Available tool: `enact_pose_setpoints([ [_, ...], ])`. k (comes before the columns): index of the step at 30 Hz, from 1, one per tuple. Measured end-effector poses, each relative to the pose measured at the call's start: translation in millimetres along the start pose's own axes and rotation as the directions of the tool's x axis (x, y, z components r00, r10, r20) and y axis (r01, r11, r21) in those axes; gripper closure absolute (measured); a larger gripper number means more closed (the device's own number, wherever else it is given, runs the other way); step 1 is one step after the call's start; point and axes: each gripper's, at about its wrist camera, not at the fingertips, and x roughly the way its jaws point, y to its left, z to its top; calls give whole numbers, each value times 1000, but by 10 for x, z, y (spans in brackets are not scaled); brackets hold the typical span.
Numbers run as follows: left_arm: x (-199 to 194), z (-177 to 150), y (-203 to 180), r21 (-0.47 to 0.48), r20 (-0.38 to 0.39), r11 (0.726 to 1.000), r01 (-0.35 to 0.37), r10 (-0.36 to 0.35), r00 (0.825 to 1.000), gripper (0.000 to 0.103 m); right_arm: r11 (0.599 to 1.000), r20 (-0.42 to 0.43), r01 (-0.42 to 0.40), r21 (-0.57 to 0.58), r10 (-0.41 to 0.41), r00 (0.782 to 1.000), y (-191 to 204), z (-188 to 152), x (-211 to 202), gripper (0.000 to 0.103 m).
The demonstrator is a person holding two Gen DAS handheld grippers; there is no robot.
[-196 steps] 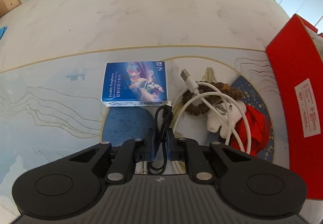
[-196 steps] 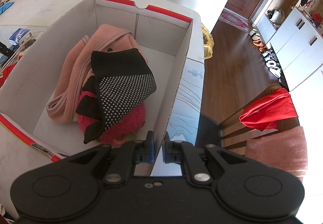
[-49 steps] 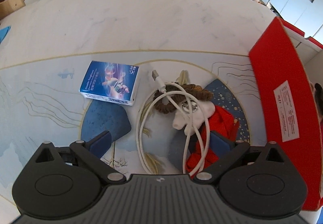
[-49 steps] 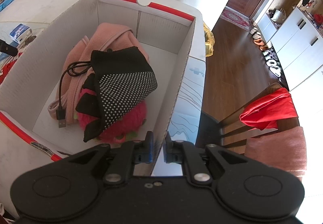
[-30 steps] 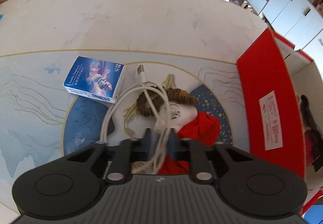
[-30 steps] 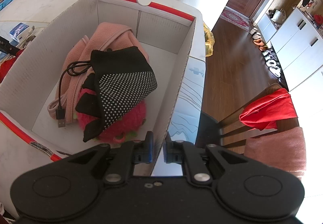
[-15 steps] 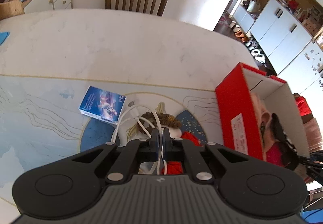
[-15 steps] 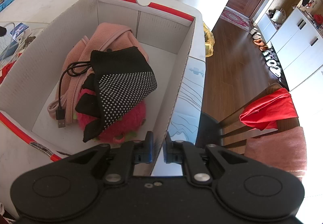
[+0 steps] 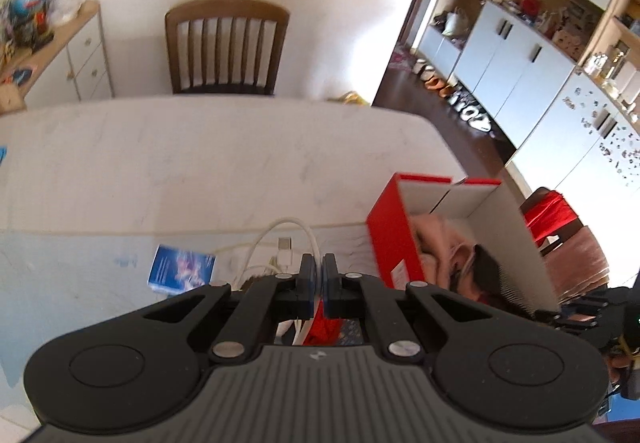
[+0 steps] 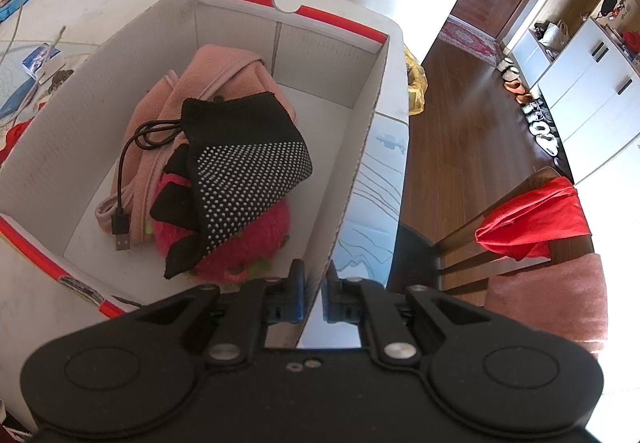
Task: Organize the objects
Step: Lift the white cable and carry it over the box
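My left gripper [image 9: 319,268] is shut on a white USB cable [image 9: 289,226] and holds it above the table. The cable's loop and plug [image 9: 285,245] stick out past the fingertips. The same cable shows as thin blurred strands [image 10: 14,31] at the left of the right wrist view. A red and white cardboard box [image 9: 386,235] stands open to the right. My right gripper [image 10: 314,283] is shut on the box's right wall [image 10: 360,147]. Inside lie a pink cloth [image 10: 224,71], a black dotted glove [image 10: 248,159], a black cable [image 10: 130,167] and a red plush [image 10: 260,235].
A blue packet [image 9: 182,269] lies on the patterned mat [image 9: 80,275]. Red fabric [image 9: 324,327] and a brown tuft [image 10: 60,78] lie beneath the lifted cable. A wooden chair [image 9: 226,47] stands at the far table edge. Another chair with a red cloth [image 10: 532,219] is at the right.
The left gripper closed on the white cable and rose with it, so the table now looks farther away and the box interior shows. The right gripper has not moved.
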Motion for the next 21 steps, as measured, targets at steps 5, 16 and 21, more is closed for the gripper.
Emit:
enact_pose_setpoints([
  [5,-178,186,-190,39,38,998,42,-43,998,101,1000,0,-1,1,1,1000,-3,1,1,96],
  [16,-351,620,-887,186,74,969,161,-177,981,101,1000,0,-1,2,1,1000,-2,1,0,96],
  [21,-250,723,-1297,258,52,943,211,-231,972,100,1000,0,-1,4,1,1000,-4,4,0,96],
])
